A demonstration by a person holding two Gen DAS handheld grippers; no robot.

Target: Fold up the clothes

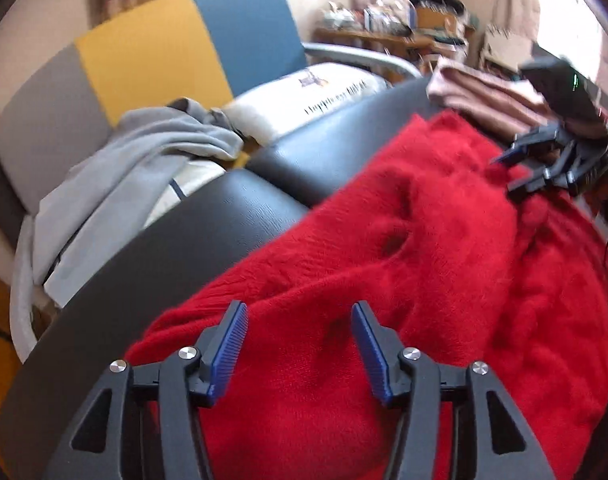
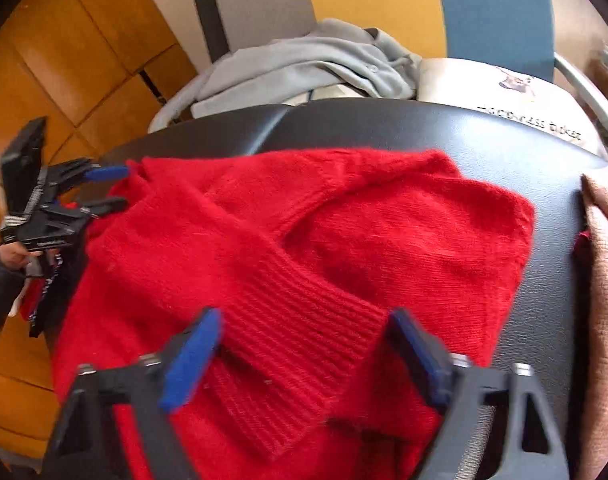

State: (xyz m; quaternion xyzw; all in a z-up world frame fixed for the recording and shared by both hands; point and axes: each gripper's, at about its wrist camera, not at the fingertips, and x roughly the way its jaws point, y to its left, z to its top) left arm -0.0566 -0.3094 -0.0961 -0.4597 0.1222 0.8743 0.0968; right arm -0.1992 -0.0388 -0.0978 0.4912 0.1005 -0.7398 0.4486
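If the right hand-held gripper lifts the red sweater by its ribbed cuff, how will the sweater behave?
The red sweater is probably floppy: it lies in soft folds on the black surface, so the rest would hang and trail. Its fuzzy knit likely grips the blue pads well, not slipping. The ribbed cuff may stretch somewhat under the weight.

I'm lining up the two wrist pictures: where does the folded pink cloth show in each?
Left wrist: pink cloth upper right, beyond the red sweater, beside the right claw.
Right wrist: pink cloth along the right edge, right of the sweater.
Shared landmark: grey hoodie on the chair behind the black surface.
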